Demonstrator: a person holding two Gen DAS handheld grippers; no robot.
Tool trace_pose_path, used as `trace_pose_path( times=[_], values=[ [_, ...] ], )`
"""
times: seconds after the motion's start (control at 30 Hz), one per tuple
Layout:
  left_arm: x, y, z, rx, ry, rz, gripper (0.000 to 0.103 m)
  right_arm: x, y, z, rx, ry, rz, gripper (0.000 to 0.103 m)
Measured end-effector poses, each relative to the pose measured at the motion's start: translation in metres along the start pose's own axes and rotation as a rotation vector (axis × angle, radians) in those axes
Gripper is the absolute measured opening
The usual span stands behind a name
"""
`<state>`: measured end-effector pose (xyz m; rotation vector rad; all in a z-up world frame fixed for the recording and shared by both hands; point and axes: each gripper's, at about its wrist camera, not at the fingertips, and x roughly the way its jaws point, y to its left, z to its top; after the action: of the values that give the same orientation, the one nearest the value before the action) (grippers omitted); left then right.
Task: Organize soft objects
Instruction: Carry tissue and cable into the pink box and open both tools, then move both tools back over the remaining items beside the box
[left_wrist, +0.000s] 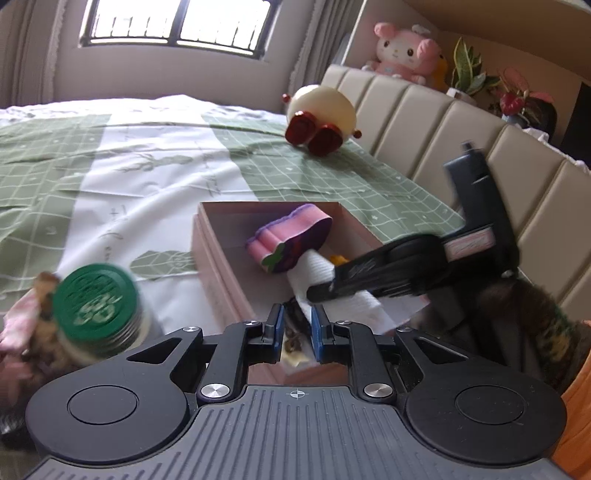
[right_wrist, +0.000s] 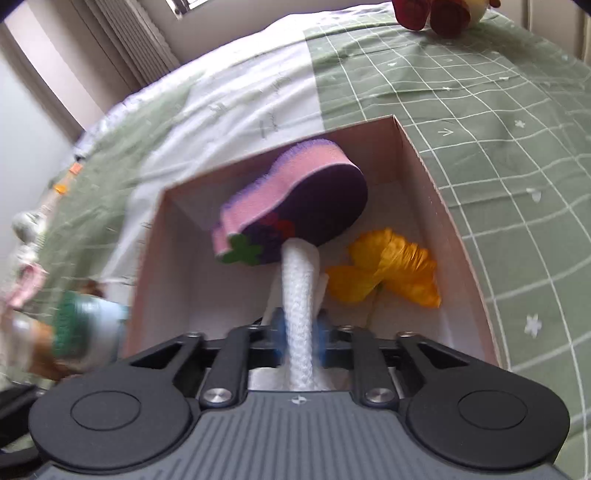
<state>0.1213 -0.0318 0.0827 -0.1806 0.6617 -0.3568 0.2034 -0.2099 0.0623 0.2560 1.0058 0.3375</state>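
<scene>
The right gripper (right_wrist: 299, 334) hung over the near end of the pink box (right_wrist: 421, 155) on the bed (right_wrist: 498, 110), its fingers slightly apart around a white knitted roll (right_wrist: 297, 295), seemingly no longer pinching it. The roll leaned against a purple-and-pink felt toy (right_wrist: 295, 199) tilted inside the box, beside a yellow fabric flower (right_wrist: 391, 266). The left gripper (left_wrist: 297, 332) had its fingers nearly together on something dark and unclear. Risk: the roll could snag on the fingers and be dragged out, or topple the propped toy.
</scene>
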Motion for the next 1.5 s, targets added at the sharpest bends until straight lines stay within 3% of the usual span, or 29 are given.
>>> trace_pose_path(
  times=[0.07, 0.23, 0.3, 0.4, 0.6, 0.8, 0.9, 1.03, 1.17, 1.3, 1.4, 1.5],
  values=[
    [-0.013, 0.004, -0.006, -0.01, -0.017, 0.001, 0.017, -0.024, 0.011, -0.003, -0.049, -0.054, 0.011, 0.048],
    [-0.054, 0.02, -0.019, -0.048, -0.063, 0.026, 0.017, -0.091, 0.037, -0.013, -0.213, -0.178, 0.038, 0.052],
    [-0.073, 0.03, -0.027, -0.061, -0.083, 0.051, 0.017, -0.118, 0.041, -0.019, -0.25, -0.238, 0.048, 0.06],
    [-0.098, 0.05, -0.043, -0.088, -0.111, 0.112, 0.017, -0.144, 0.044, -0.031, -0.278, -0.304, 0.021, 0.064],
    [-0.127, 0.089, -0.085, -0.143, -0.102, 0.275, 0.017, -0.135, 0.061, -0.064, -0.322, -0.309, -0.084, 0.064],
    [-0.153, 0.139, -0.11, -0.281, -0.114, 0.37, 0.017, -0.088, 0.106, -0.108, -0.414, -0.286, -0.066, 0.064],
    [-0.161, 0.145, -0.108, -0.268, -0.139, 0.335, 0.017, -0.071, 0.124, -0.135, -0.436, -0.276, -0.032, 0.064],
    [-0.142, 0.134, -0.09, -0.107, -0.124, 0.255, 0.017, -0.05, 0.13, -0.17, -0.423, -0.206, 0.004, 0.064],
    [-0.1, 0.136, -0.065, -0.054, -0.094, 0.268, 0.017, -0.043, 0.127, -0.189, -0.404, -0.159, 0.034, 0.064],
    [-0.059, 0.143, -0.056, 0.017, -0.007, 0.293, 0.018, -0.039, 0.12, -0.2, -0.448, -0.187, -0.021, 0.064],
    [-0.051, 0.152, -0.058, -0.01, 0.016, 0.296, 0.018, -0.034, 0.111, -0.207, -0.457, -0.208, -0.017, 0.065],
    [-0.061, 0.16, -0.063, -0.118, 0.044, 0.199, 0.024, -0.034, 0.106, -0.206, -0.439, -0.215, 0.009, 0.068]
  ],
)
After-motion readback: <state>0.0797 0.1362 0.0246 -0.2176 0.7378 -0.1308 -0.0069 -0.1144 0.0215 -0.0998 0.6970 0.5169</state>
